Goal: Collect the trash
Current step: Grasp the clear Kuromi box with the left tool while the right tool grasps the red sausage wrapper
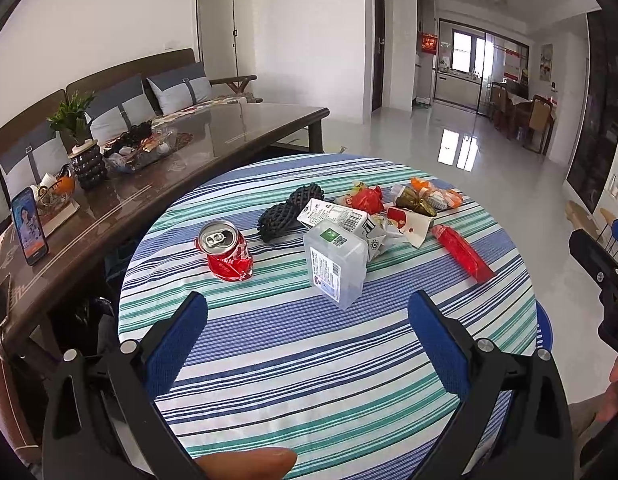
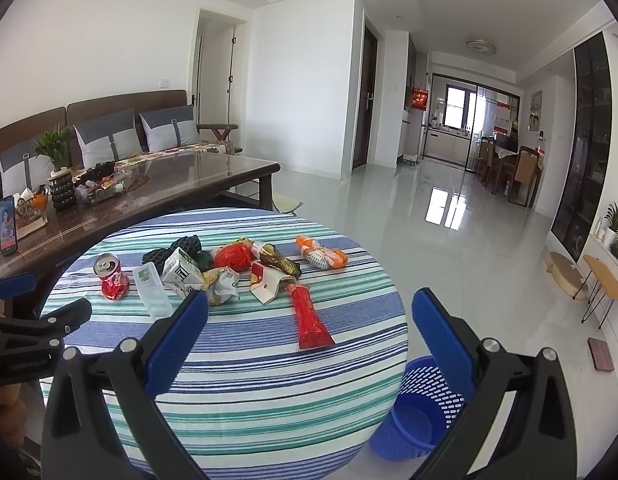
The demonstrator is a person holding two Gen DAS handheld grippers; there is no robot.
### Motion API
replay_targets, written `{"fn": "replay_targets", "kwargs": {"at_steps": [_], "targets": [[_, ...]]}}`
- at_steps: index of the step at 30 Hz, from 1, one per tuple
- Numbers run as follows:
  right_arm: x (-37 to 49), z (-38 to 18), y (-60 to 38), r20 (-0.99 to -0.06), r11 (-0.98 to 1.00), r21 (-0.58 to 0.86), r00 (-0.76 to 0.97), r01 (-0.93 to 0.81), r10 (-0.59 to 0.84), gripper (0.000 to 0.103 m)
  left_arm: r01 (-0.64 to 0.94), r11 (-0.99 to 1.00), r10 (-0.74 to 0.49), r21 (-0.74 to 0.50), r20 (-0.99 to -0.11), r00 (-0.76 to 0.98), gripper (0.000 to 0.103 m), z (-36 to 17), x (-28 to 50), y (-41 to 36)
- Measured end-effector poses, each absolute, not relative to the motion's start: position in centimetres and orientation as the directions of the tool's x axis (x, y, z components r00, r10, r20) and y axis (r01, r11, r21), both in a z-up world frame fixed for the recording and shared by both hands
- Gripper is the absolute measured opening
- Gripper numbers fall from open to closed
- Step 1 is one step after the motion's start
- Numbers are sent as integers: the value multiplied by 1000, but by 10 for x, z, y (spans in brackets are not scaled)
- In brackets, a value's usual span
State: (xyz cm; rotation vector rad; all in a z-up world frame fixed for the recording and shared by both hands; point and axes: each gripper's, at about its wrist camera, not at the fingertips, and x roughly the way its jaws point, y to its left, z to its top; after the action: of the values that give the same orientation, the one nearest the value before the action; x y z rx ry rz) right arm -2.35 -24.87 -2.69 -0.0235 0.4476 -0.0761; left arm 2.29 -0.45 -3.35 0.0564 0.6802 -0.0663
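Note:
Trash lies on a round table with a striped cloth [image 1: 309, 360] [image 2: 269, 380]: a crushed red can [image 1: 227, 250] [image 2: 111, 276], a clear plastic box [image 1: 336, 264] [image 2: 151, 290], a black foam net [image 1: 287, 212], a white carton [image 1: 341, 218] [image 2: 181, 274], a red wrapper [image 1: 463, 254] [image 2: 309, 316], and several crumpled wrappers [image 1: 413, 200]. My left gripper [image 1: 307, 310] is open, short of the box. My right gripper [image 2: 311, 308] is open above the red wrapper. A blue bin [image 2: 419, 410] stands on the floor at the table's right.
A long glass-topped coffee table [image 1: 229, 128] with a phone [image 1: 29, 226], a vase and a tray stands left, a sofa behind it. Glossy floor stretches right toward a dining area [image 2: 513, 172]. Small stools [image 2: 569, 276] line the right wall.

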Motion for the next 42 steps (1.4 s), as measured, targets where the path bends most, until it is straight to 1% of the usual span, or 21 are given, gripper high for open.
{"fn": "replay_targets", "kwargs": {"at_steps": [7, 12, 16, 21, 25, 31, 34, 38, 39, 42], "targets": [[-18, -35, -254, -451, 997, -32, 889, 70, -77, 98, 102, 994, -57, 34, -633, 772, 99, -40, 38, -10], [-15, -38, -258, -462, 997, -22, 883, 75, -76, 98, 129, 990, -59, 63, -643, 763, 99, -45, 76, -26], [-13, -41, -261, -468, 997, -16, 880, 76, -75, 98, 133, 989, -55, 68, -666, 744, 99, -56, 116, -35], [-10, -48, -263, -484, 997, -13, 872, 80, -76, 98, 110, 993, -45, 45, -713, 700, 99, -76, 154, -29], [-6, -54, -265, -499, 996, -15, 862, 86, -82, 98, 83, 996, -48, 10, -737, 674, 99, -87, 155, -7], [4, -61, -263, -521, 996, -20, 850, 87, -84, 98, 73, 997, -27, 27, -757, 653, 99, -101, 122, 34], [11, -65, -264, -538, 997, -8, 840, 79, -70, 98, 130, 990, -51, 45, -760, 648, 99, -107, 110, 48], [31, -76, -276, -586, 999, 32, 810, 43, -16, 98, 330, 942, -170, 61, -761, 626, 99, -114, 106, 53], [40, -81, -280, -610, 999, 32, 792, 30, -5, 98, 376, 925, -204, 57, -761, 616, 99, -116, 106, 53], [74, -96, -288, -681, 997, 64, 729, -40, 73, 98, 484, 875, -298, 9, -778, 554, 99, -124, 114, 48]]}}
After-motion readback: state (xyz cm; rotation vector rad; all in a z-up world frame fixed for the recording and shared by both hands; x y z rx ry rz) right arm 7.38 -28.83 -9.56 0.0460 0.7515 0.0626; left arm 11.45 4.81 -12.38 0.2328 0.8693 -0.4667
